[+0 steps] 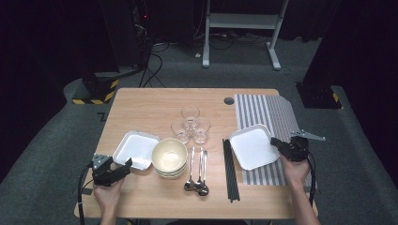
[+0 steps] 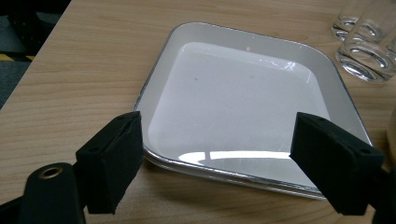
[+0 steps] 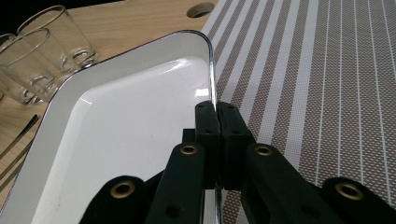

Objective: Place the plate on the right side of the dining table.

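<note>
A white square plate [image 1: 252,146] lies partly on the striped placemat [image 1: 277,117] at the right. My right gripper [image 1: 276,143] is shut on that plate's right rim; in the right gripper view the rim [image 3: 212,74] runs between its pressed pads [image 3: 207,122]. A second white plate [image 1: 136,149] sits at the left, seemingly on another like it. My left gripper [image 1: 123,167] stands open just short of its near corner, the pads [image 2: 114,158] on either side of the plate [image 2: 243,102], not touching it.
A cream bowl stack [image 1: 169,157] sits beside the left plate. Three spoons [image 1: 197,168] and black chopsticks [image 1: 230,168] lie in the middle. Three glasses [image 1: 190,124] cluster behind them. A cable hole [image 1: 229,101] is near the table's far edge.
</note>
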Available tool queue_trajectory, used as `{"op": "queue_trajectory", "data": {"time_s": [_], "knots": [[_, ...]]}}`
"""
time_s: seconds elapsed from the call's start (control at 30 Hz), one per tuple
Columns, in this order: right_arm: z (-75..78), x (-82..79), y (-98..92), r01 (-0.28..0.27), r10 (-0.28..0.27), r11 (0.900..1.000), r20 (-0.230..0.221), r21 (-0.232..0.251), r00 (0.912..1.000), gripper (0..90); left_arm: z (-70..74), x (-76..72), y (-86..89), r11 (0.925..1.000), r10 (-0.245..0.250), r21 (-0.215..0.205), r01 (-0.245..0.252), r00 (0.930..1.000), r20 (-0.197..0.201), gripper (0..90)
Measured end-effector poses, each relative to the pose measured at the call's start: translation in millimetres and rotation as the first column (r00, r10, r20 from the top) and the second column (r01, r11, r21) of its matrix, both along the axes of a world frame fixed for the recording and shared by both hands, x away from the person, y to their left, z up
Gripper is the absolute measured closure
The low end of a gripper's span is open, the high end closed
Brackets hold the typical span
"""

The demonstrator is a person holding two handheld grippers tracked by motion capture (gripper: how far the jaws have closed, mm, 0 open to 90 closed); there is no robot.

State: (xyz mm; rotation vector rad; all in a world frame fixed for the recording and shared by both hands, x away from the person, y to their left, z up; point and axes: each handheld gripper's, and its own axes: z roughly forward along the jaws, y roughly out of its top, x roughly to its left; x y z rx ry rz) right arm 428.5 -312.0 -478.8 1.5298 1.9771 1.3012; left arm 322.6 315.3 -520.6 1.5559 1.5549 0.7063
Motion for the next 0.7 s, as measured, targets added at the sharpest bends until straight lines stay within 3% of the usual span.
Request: {"op": "queue_trajectory", "data": {"time_s": [0.7], "knots": [[-10.2,-1.8,-12.9,0.057,-0.057,0.998,-0.016,-0.001,0.9983,88.3,-5.8,-4.6,3.0,0.9999,0.001,-0.011,-0.001,1.0,-0.001,15.7]]}}
